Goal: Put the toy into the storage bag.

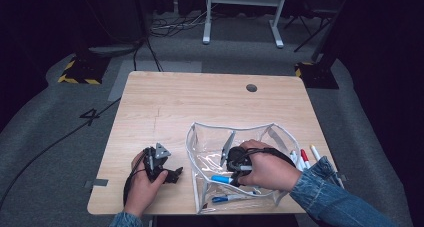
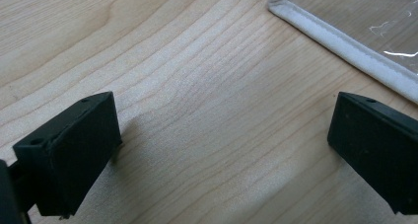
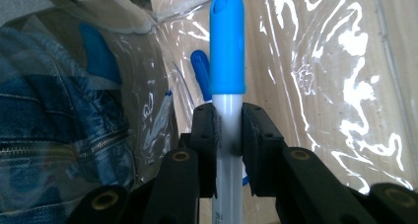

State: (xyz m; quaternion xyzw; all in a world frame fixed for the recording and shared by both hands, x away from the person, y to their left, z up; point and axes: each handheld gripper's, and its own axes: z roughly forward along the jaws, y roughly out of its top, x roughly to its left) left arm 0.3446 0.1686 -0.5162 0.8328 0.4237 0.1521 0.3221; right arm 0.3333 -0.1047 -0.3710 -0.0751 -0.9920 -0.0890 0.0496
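Note:
A clear plastic pouch with white trim (image 1: 197, 137) lies open on the wooden table (image 1: 200, 97). My right gripper (image 1: 235, 174) reaches down inside it, shut on a white marker with a blue cap (image 3: 227, 51); the blue cap (image 1: 220, 179) shows in the high view. A second blue-capped marker (image 1: 225, 199) lies at the pouch's near end, and its cap (image 3: 200, 71) appears behind the held one. My left gripper (image 1: 175, 174) rests on the table left of the pouch, open and with nothing between its fingers (image 2: 69, 155). The pouch's white edge (image 2: 345, 41) runs just beyond it.
Several more markers (image 1: 305, 157), red, blue and white capped, lie on the table to the right of the pouch. A round cable hole (image 1: 251, 88) sits near the table's far edge. Cables and a desk frame (image 1: 240, 17) stand on the floor beyond.

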